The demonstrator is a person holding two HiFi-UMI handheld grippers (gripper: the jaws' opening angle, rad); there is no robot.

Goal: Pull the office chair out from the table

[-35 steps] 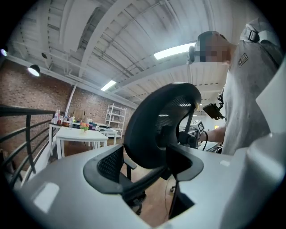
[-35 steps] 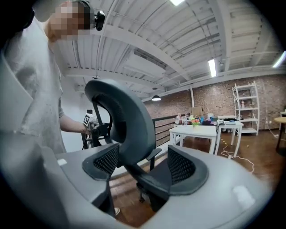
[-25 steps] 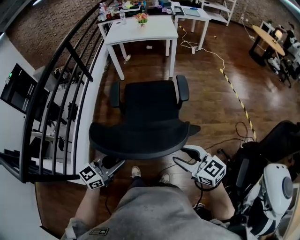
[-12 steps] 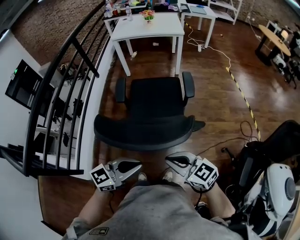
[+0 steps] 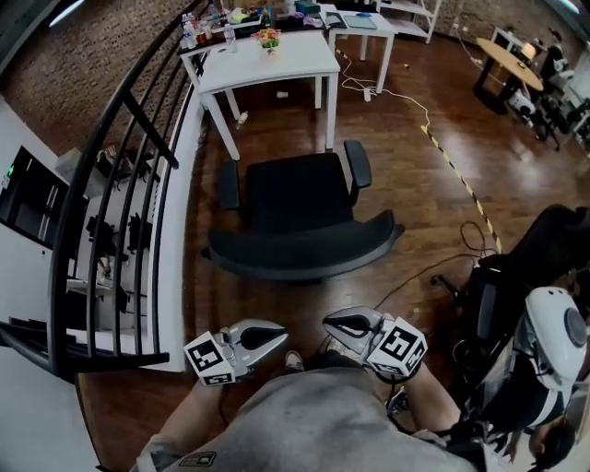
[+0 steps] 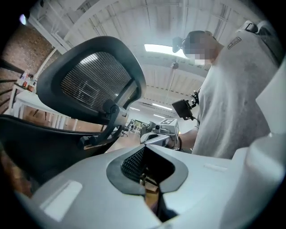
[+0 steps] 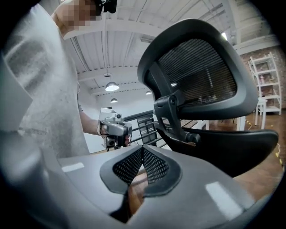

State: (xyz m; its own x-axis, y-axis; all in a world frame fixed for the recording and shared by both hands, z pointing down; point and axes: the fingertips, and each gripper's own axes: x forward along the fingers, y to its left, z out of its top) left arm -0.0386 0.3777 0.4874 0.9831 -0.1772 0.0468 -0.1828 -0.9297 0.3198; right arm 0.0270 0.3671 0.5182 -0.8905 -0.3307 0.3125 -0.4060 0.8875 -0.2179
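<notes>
The black office chair (image 5: 300, 207) stands on the wood floor, its seat toward the white table (image 5: 272, 60) and its curved backrest (image 5: 304, 253) toward me. My left gripper (image 5: 279, 333) and right gripper (image 5: 328, 323) hover close to my body, tips pointing at each other, both shut and empty, a gap of floor between them and the backrest. In the left gripper view the mesh backrest (image 6: 91, 80) rises at upper left and the right gripper (image 6: 161, 130) faces the camera. The right gripper view shows the backrest (image 7: 201, 74) at upper right and the left gripper (image 7: 114, 129) opposite.
A black railing (image 5: 120, 175) with a drop beyond runs along the left. A second white table (image 5: 364, 23) stands at the back. Yellow-black tape (image 5: 456, 171) and cables cross the floor at right. Dark equipment (image 5: 539, 267) and a white device (image 5: 548, 355) crowd the lower right.
Both grippers have come off the chair's backrest and drawn back toward my body and each other. The right gripper's jaws, open before, are closed now. The chair has turned slightly.
</notes>
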